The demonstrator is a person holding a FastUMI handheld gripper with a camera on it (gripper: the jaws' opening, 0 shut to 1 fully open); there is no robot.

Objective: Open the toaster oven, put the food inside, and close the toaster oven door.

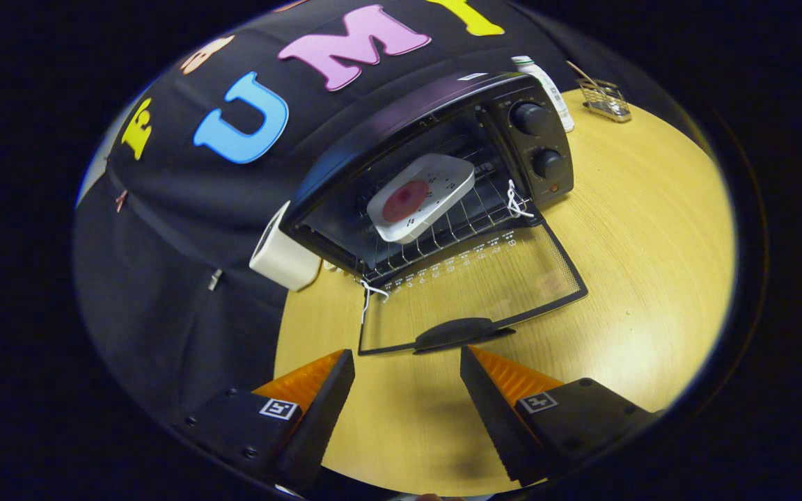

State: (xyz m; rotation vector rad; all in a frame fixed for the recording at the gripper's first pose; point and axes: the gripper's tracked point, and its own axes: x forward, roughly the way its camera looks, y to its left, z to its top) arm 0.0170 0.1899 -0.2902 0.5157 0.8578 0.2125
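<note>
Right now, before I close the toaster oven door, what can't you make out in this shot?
- Food on the white plate: a reddish round patch, too small to identify.
- Toaster oven rear interior: dark, hidden under its top.
- White bottle and wire holder: too small, contents unclear.
- White box: partly hidden behind the oven.
- Gripper: jaws open, holding nothing, just short of the door handle.

Your wooden table (651, 229) carries the open toaster oven (436, 160), a white box (281, 256), a bottle (547, 87) and a wire rack (606, 101).
</note>
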